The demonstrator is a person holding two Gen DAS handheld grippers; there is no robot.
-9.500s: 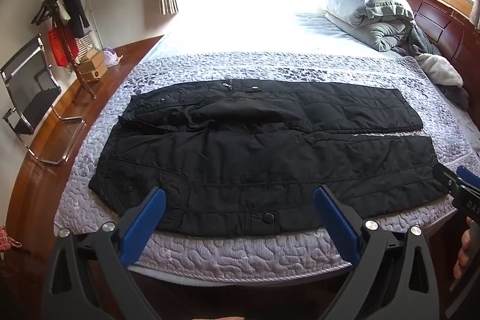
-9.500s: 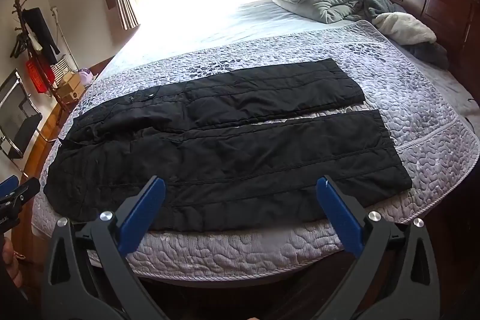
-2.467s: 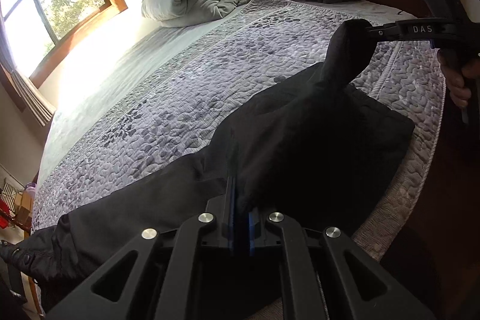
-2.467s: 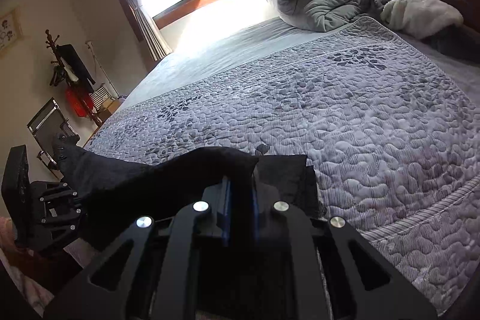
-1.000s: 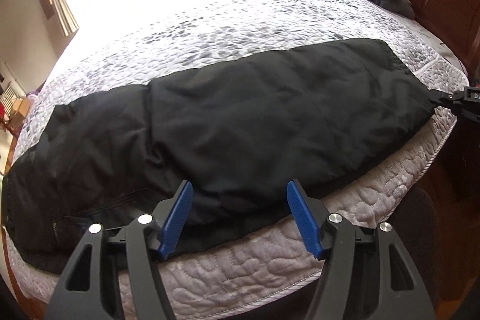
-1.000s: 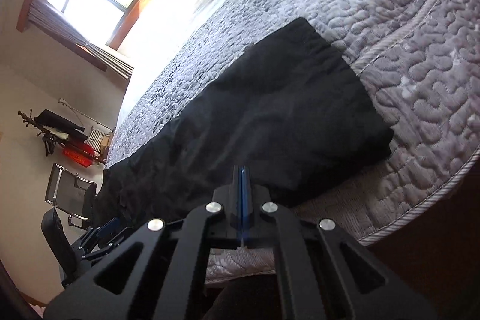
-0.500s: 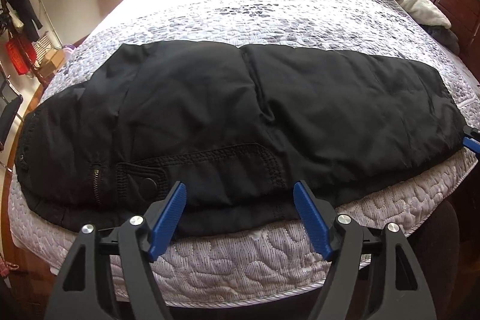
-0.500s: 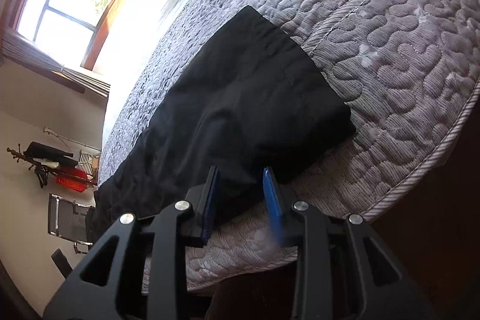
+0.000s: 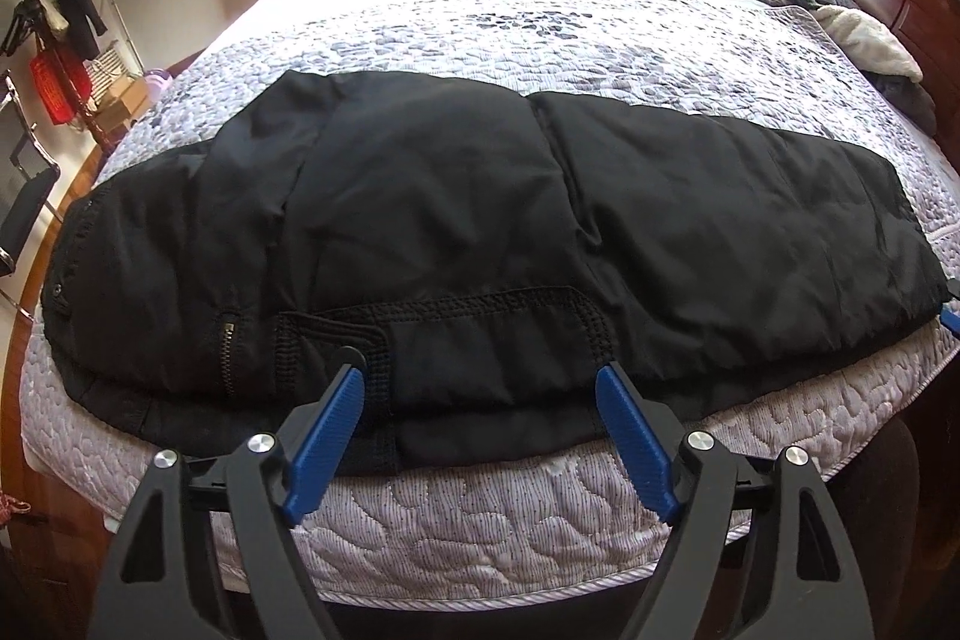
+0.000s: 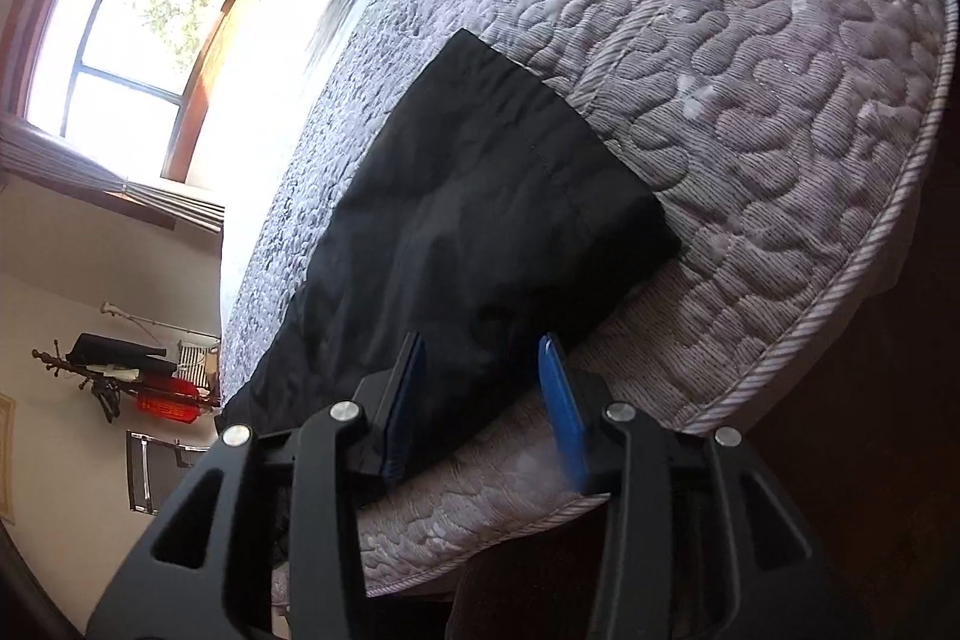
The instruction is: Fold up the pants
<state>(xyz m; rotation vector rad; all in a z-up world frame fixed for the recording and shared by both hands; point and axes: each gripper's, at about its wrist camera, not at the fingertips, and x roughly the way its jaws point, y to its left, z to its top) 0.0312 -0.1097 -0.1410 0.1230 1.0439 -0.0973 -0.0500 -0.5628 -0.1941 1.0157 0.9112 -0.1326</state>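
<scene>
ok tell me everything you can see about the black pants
The black pants are padded and quilted, of slightly shiny fabric, folded lengthwise so one leg lies on the other. They lie flat across the grey quilted bedspread near its front edge, waist to the left, cuffs to the right. A brass zipper, a snap and a stitched pocket flap show near the waist. Both tools are open by the front edge, gripping nothing.
</scene>
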